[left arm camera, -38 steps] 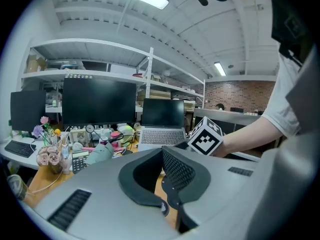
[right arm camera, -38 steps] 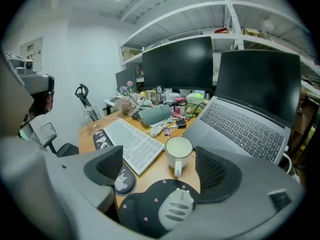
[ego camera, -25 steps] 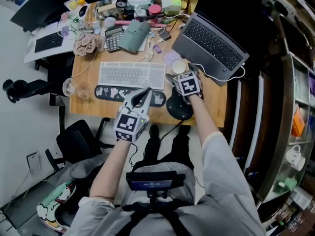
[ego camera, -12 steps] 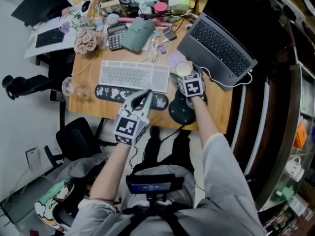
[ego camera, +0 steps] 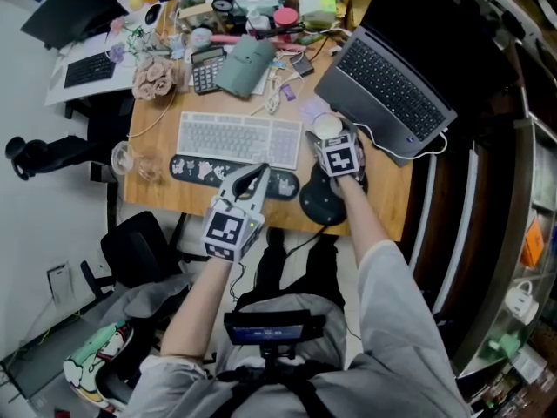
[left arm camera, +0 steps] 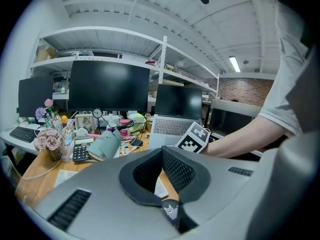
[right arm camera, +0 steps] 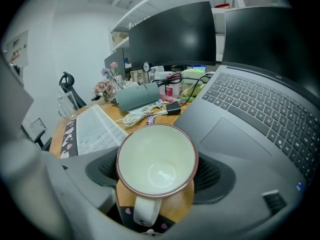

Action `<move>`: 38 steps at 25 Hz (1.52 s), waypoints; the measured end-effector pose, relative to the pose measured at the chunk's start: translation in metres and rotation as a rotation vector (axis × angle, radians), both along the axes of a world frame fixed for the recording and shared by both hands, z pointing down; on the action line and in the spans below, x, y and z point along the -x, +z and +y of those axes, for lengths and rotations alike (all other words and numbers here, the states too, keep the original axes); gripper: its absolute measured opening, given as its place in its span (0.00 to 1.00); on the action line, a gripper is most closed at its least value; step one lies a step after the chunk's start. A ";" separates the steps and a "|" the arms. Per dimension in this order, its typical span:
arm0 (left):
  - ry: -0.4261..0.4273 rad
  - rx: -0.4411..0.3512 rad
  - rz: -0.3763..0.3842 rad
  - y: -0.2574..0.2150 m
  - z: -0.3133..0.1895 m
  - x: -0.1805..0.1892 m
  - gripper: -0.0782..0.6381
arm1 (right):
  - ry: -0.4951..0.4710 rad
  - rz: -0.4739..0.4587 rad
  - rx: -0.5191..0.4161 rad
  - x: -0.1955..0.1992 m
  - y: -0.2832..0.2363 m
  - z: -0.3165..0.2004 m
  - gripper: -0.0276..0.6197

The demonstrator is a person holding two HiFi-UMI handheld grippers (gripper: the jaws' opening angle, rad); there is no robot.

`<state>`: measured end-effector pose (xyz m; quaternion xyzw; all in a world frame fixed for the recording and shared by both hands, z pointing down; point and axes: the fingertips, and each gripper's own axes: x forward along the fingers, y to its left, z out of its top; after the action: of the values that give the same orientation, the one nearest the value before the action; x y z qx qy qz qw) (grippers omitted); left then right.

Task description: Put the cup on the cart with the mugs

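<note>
A white cup (right arm camera: 156, 159) with a thin reddish rim stands upright on the wooden desk (ego camera: 383, 194), its handle towards me. It is beside the laptop (ego camera: 387, 77). My right gripper (right arm camera: 157, 173) straddles it, a pad close on each side, and the jaws are closing. I see no lift, and firm contact does not show. From the head view the cup (ego camera: 327, 126) is just beyond the right gripper (ego camera: 330, 135). My left gripper (ego camera: 258, 174) hovers over the desk's front edge. Its jaws are together and hold nothing, as the left gripper (left arm camera: 162, 154) view shows.
A white keyboard (ego camera: 235, 136) and patterned wrist rest (ego camera: 226, 171) lie left of the cup, a round black pad (ego camera: 322, 200) lies near it. Clutter, a calculator (ego camera: 204, 66) and monitors fill the desk's back. Shelving with a white mug (ego camera: 520, 279) stands at the right. An office chair (ego camera: 144, 244) is below left.
The right gripper has stayed around the cup, which has not moved on the desk. The left gripper holds about the same place over the front edge.
</note>
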<state>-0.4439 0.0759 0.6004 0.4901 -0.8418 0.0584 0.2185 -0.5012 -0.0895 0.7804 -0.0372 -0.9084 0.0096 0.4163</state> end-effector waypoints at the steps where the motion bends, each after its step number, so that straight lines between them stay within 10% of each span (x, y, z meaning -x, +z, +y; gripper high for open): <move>1: -0.002 0.000 0.000 -0.001 0.001 0.000 0.11 | 0.002 -0.005 -0.002 0.000 -0.002 0.000 0.68; 14: -0.008 -0.023 -0.030 -0.032 0.022 -0.006 0.11 | -0.062 -0.102 0.029 -0.017 -0.107 0.028 0.68; 25: 0.066 -0.073 -0.105 -0.071 0.052 -0.037 0.11 | -0.160 -0.152 0.027 -0.110 -0.209 0.083 0.68; 38: 0.285 -0.123 -0.141 -0.092 0.039 -0.068 0.11 | 0.015 -0.191 -0.018 -0.194 -0.243 0.094 0.68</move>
<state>-0.3759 0.1150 0.5089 0.6116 -0.7790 0.0717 0.1180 -0.3077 0.0040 0.5370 -0.0275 -0.9444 0.0008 0.3278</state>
